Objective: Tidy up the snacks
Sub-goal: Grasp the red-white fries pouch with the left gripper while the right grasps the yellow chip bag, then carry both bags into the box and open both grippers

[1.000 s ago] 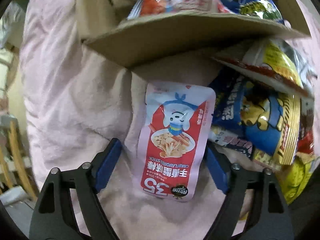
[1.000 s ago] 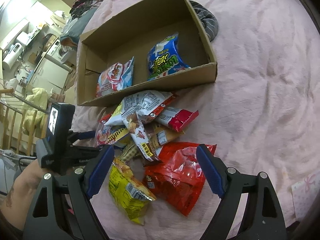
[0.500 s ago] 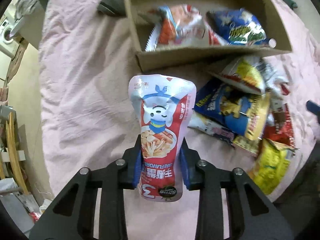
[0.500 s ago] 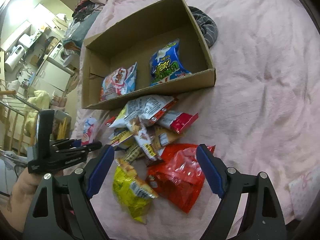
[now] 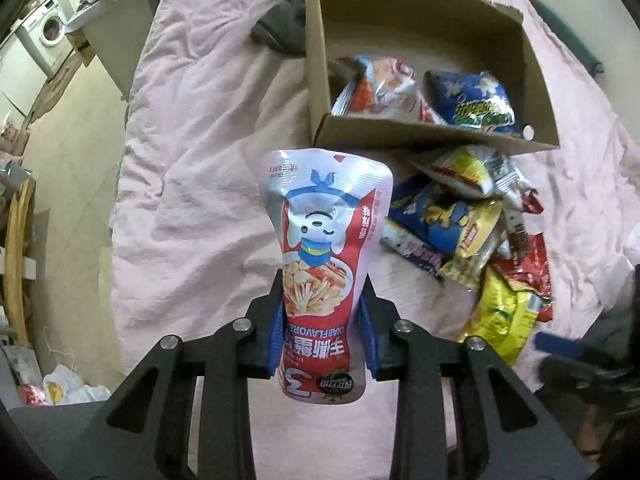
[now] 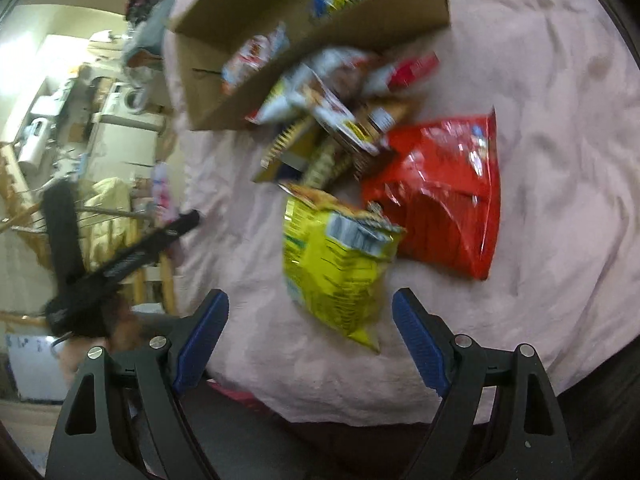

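Observation:
My left gripper [image 5: 322, 320] is shut on a red and white crab-stick snack pouch [image 5: 324, 248] and holds it up above the pink bedspread, short of the cardboard box [image 5: 436, 138]. The box holds a white-red bag [image 5: 380, 92] and a blue bag [image 5: 472, 100]. A pile of snack bags [image 5: 472, 232] lies in front of the box. My right gripper [image 6: 310, 332] is open and empty, just short of a yellow bag [image 6: 336, 264]. A red bag [image 6: 448, 192] lies beside the yellow bag. The right wrist view is blurred.
The pink bedspread [image 5: 192, 184] covers the bed. A dark garment [image 5: 284, 28] lies behind the box's left corner. The bed's left edge drops to the floor, with a washing machine [image 5: 44, 32] and wooden furniture beyond. The left gripper shows in the right wrist view [image 6: 120, 264].
My left gripper has closed on the crab-stick pouch and lifted it off the bed. My right gripper has moved down and closer to the yellow bag, staying open.

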The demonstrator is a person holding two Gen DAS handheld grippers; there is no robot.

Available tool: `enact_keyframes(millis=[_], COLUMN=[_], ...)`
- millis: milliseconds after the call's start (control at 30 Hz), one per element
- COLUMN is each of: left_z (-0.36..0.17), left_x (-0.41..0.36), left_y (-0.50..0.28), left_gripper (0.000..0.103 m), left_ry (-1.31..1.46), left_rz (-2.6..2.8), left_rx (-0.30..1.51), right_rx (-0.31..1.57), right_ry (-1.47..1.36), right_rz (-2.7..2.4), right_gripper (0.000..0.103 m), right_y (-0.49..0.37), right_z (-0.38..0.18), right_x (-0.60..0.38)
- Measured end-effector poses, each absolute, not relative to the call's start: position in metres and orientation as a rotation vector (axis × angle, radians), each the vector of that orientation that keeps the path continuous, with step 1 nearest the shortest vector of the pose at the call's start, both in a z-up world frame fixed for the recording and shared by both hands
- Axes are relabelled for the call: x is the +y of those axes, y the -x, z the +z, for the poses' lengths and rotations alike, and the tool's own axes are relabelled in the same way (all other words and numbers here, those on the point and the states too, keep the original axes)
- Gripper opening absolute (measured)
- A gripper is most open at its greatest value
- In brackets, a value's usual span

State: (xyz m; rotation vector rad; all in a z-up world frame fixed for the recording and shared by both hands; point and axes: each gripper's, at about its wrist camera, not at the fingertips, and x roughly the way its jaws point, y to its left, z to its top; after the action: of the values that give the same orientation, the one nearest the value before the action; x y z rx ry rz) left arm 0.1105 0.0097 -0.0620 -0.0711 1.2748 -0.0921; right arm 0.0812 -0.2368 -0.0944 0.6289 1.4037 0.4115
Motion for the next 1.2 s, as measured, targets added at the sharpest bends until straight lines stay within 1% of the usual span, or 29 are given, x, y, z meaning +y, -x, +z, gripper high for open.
enact_keyframes(millis=[100, 167, 300, 333, 367, 400, 433, 467, 767, 1000, 1200], left_z=[-0.064, -0.058, -0.057, -0.056, -0.056, -0.055, -0.055, -0.054, -0.054, -0.051, -0.038], left_x=[0.008, 0.009, 0.013, 0.013, 0.014, 0.015, 0.015, 0.015, 0.009, 0.016, 0.025], left_y=[-0.115, -0.115, -0.115, -0.115, -0.115, -0.115, -0.115, -0.115, -0.116, -0.117, -0.117], left_gripper=[0.028, 0.028, 0.028, 0.028, 0.028, 0.028, 0.028, 0.028, 0.028, 0.028, 0.028], left_ry=[0.088, 0.097, 0.115, 0.12, 0.126, 0.13, 0.133, 0.133, 0.114, 0.143, 0.171], left_rz=[-0.09, -0.086, -0.08, -0.079, -0.078, -0.078, -0.079, -0.081, -0.084, -0.04, 0.007], left_rx=[1.262, 1.255, 1.252, 1.251, 1.249, 1.247, 1.246, 1.246, 1.237, 1.214, 1.13], right_rx=[1.433, 1.444, 1.458, 1.455, 1.451, 1.447, 1.441, 1.436, 1.37, 1.223, 1.121], right_ry=[-0.647, -0.642, -0.614, -0.609, -0.603, -0.596, -0.587, -0.574, -0.517, -0.469, -0.452], right_rz=[0.364, 0.343, 0.312, 0.314, 0.317, 0.319, 0.329, 0.344, 0.461, 0.477, 0.448], right_gripper=[0.085, 0.078, 0.068, 0.064, 0.057, 0.056, 0.05, 0.046, 0.045, 0.045, 0.045], right_y=[-0.084, -0.084, -0.085, -0.085, -0.085, -0.085, -0.084, -0.084, -0.069, -0.083, -0.109], right_z=[-0.113, -0.122, -0.133, -0.134, -0.134, -0.134, -0.133, -0.132, -0.097, -0.048, -0.017], right_x=[-0.229, -0.225, -0.217, -0.215, -0.214, -0.213, -0.212, -0.21, -0.207, -0.229, -0.256])
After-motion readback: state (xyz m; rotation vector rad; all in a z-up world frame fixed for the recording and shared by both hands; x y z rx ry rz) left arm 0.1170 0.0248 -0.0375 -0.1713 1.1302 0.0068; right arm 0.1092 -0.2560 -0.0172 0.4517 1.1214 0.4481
